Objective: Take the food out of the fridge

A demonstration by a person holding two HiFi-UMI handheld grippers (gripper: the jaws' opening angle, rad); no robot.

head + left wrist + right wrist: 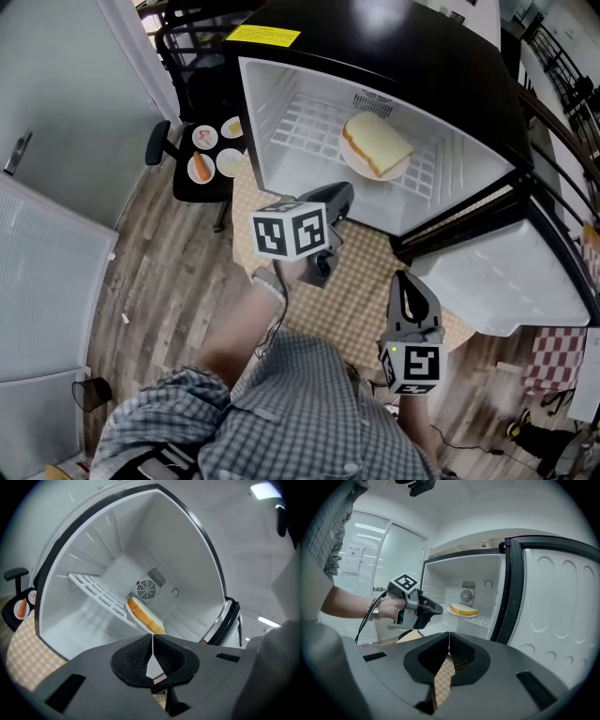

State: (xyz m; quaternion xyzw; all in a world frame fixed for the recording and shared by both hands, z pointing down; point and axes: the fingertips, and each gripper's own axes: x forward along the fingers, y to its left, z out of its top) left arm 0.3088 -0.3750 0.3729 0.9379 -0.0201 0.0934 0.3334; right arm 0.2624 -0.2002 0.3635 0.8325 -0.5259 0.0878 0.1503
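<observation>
A yellow-crusted bread slice (375, 142) lies inside the open black fridge (403, 47); left tool (336, 199) and right tool (403, 281) wait before it, both closed, empty.

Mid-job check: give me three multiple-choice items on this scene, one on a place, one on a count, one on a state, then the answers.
1. Where is the bread slice?
A. On a plate on the wire shelf in the fridge
B. On the floor
C. In a gripper

2. How many plates are inside the fridge?
A. One
B. Three
C. Four

3. The left gripper has its jaws:
A. Wide apart
B. Together, empty
C. Clamped on the plate

Answers:
1 A, it lies on the white plate on the shelf.
2 A, only that plate shows inside.
3 B, its own view shows the jaws meeting with nothing between.
</observation>
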